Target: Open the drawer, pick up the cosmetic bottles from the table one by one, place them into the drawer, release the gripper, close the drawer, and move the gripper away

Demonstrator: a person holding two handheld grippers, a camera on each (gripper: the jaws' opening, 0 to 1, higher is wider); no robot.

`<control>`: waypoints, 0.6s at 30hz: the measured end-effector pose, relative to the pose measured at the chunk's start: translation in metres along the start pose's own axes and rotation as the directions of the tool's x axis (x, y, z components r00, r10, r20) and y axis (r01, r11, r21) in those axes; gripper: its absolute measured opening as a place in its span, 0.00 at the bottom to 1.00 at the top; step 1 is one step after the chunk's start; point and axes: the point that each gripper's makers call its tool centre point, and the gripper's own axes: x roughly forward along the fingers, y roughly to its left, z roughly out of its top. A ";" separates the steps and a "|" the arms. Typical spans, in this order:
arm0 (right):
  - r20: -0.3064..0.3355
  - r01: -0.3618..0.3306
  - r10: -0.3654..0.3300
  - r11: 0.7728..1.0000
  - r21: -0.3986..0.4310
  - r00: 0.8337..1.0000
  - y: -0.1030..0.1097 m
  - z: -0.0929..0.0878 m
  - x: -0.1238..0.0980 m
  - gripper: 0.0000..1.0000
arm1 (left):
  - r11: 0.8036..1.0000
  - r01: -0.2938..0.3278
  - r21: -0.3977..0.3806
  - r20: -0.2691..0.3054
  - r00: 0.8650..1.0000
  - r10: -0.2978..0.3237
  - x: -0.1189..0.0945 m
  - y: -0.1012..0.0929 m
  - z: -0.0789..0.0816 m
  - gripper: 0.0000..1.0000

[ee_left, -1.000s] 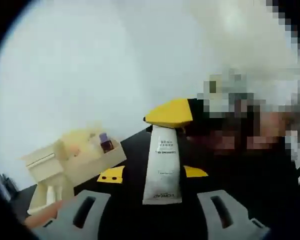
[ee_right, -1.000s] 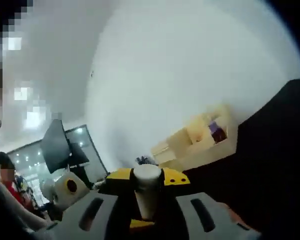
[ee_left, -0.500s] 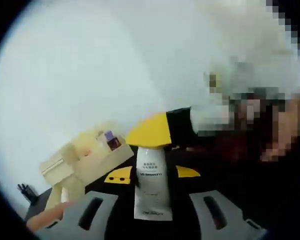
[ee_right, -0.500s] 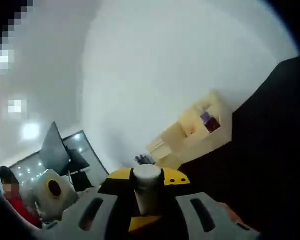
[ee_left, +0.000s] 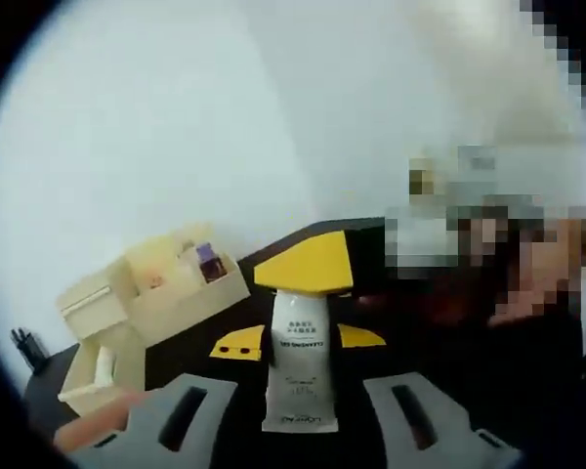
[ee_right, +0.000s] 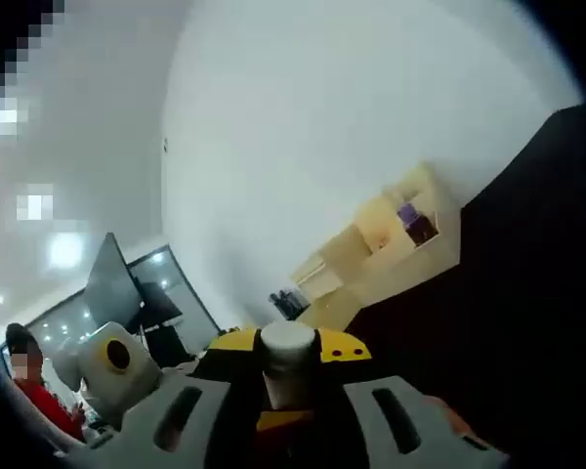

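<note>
White tube [ee_left: 300, 366] clamped in left tongs [ee_left: 298, 344] | white bottle [ee_right: 286, 363] gripped by right tongs [ee_right: 288, 350] | drawer [ee_left: 93, 376] open

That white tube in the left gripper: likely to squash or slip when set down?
The tube looks like soft, flattened plastic, so the left gripper may dent it. Its smooth skin could slip. Narrow and tall, it would probably topple if stood upright.

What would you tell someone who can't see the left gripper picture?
The left gripper holds a white cosmetic tube upright between its yellow-tipped jaws. Behind it, on a black table, sits a cream wooden organizer with a small purple bottle on top and its drawer pulled open.
</note>
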 end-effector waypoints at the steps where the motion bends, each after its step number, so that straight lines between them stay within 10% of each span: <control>1: -0.002 0.000 0.000 1.000 -0.003 1.000 0.000 0.000 0.000 0.17 | 1.000 0.001 0.002 0.000 1.000 -0.001 0.000 -0.001 0.000 0.22; 18: 0.009 -0.060 0.060 0.998 -0.001 0.998 0.007 0.004 0.000 0.27 | 0.999 -0.034 0.000 -0.003 0.999 0.034 -0.016 0.013 -0.005 0.19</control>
